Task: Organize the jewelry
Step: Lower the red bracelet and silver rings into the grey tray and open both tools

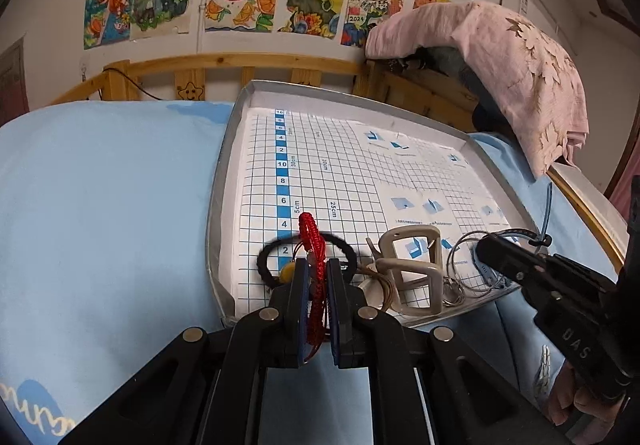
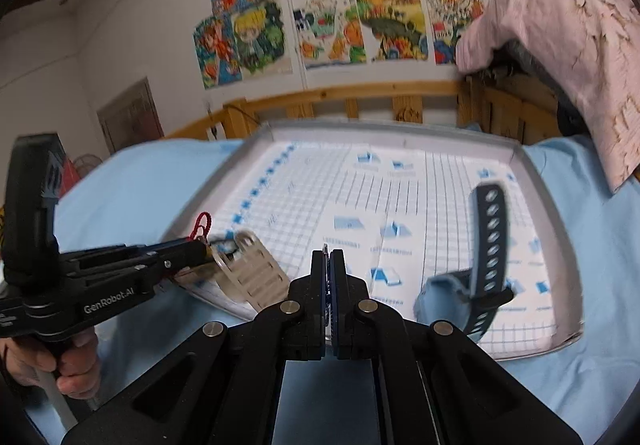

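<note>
- While the left gripper (image 1: 318, 269) squeezes it tight between both fingers, the red braided string bracelet (image 1: 311, 235) pokes up over the near edge of the tray.
- A black hair tie (image 1: 307, 259) lies just behind that gripper on the grid paper.
- Beside it sit a cream plastic buckle (image 1: 412, 269) and thin silver wire hoops (image 1: 466, 265).
- The right gripper (image 2: 329, 259) is closed; a thin silver thing seems pinched between its fingers, but I cannot tell what.
- A dark blue strap with holes (image 2: 490, 245) stands near the tray's right side.
- The shallow grey tray (image 1: 224, 181) rests on a light blue bed sheet (image 1: 100, 205).
</note>
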Available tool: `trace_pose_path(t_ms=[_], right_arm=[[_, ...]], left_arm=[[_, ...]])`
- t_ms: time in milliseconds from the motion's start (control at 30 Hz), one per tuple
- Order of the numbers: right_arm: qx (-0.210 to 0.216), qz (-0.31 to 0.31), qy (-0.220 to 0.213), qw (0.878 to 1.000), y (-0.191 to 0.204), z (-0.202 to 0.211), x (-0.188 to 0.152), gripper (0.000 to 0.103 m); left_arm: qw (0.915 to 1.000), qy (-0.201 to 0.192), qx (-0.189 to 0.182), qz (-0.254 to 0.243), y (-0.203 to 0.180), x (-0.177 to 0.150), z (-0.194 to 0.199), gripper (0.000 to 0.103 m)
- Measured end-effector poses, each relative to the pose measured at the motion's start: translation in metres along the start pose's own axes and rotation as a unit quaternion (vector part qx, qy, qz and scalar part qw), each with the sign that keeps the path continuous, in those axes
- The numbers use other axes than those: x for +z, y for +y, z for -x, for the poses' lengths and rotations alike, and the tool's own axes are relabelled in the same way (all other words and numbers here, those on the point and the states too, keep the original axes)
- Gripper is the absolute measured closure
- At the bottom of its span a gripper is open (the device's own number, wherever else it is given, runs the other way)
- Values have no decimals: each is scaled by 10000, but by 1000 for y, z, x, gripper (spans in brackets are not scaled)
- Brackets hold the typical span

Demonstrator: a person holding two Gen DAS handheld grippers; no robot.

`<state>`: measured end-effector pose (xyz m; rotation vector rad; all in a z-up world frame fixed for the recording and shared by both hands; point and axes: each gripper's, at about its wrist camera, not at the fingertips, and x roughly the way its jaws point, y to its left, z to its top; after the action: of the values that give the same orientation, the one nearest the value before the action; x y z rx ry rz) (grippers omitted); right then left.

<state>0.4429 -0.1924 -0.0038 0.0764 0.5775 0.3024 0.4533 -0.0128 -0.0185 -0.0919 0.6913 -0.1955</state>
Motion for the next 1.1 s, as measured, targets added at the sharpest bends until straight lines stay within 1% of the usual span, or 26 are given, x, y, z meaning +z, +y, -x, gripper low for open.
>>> trace_pose_path(t_ms=[133, 233, 267, 300, 333, 367, 400, 533, 567, 600, 633, 667, 700, 733, 767, 800, 933, 1000, 1100], right_arm=[[-45, 100, 36, 9999, 5, 0, -1, 100], [-99, 119, 70, 9999, 3, 4, -2, 100], [-102, 111, 65, 9999, 1, 5, -2, 100], [-122, 102, 55, 9999, -1, 7, -2, 100], [-137, 100, 48, 9998, -2, 9, -2, 100], [-148, 108, 44, 9998, -3, 12, -3, 100], [-158, 120, 51, 9998, -4, 14, -3, 100], [-220, 82, -12, 9997, -9, 27, -5, 99], [-229, 80, -50, 9997, -10, 32, -6, 99], [-255, 92, -117, 9996, -10, 40, -7, 99], [-269, 91, -165, 9995, -10, 45, -8, 99], [-273, 84, -228, 9993, -11, 51, -9, 96], [-266, 80, -297, 9992, -10, 59, -10, 84], [-261, 84, -393, 9989, -9, 68, -12, 72], [-259, 89, -509, 9983, -9, 77, -14, 53], [-245, 105, -654, 9975, -8, 88, -16, 46], [-309, 187, -997, 9944, -2, 124, -21, 46], [-340, 189, -1133, 9928, 0, 141, -23, 35], [-366, 257, -1410, 9890, 7, 169, -29, 25]], left_arm=[[10000, -74, -16, 37, 1, -1, 4, 94], [10000, -60, 46, 14, 2, -3, 5, 86], [9999, -86, 76, 24, 2, -4, 6, 80], [9999, -113, 94, 46, 2, -4, 8, 69], [9998, -170, 98, 86, 2, -4, 12, 62], [9996, -234, 112, 128, 3, -5, 15, 44], [9991, -376, 96, 172, 3, -6, 22, 38], [9981, -568, 160, 172, 2, -6, 39, 36], [9977, -622, 197, 169, 2, -6, 43, 30], [9968, -740, 262, 169, 1, -8, 51, 21], [9960, -826, 289, 170, 1, -9, 57, 16], [9946, -968, 327, 173, 1, -11, 65, 9], [9934, -1081, 358, 166, 0, -13, 73, 4], [9923, -1169, 377, 155, -1, -15, 82, 3], [9916, -1231, 380, 136, -3, -18, 89, 2], [9910, -1278, 384, 107, -4, -19, 95, 1], [9873, -1511, 488, 73, -9, -32, 123, 0], [9845, -1667, 531, 80, -11, -40, 139, 0], [9820, -1804, 536, 137, -15, -51, 160, 0]])
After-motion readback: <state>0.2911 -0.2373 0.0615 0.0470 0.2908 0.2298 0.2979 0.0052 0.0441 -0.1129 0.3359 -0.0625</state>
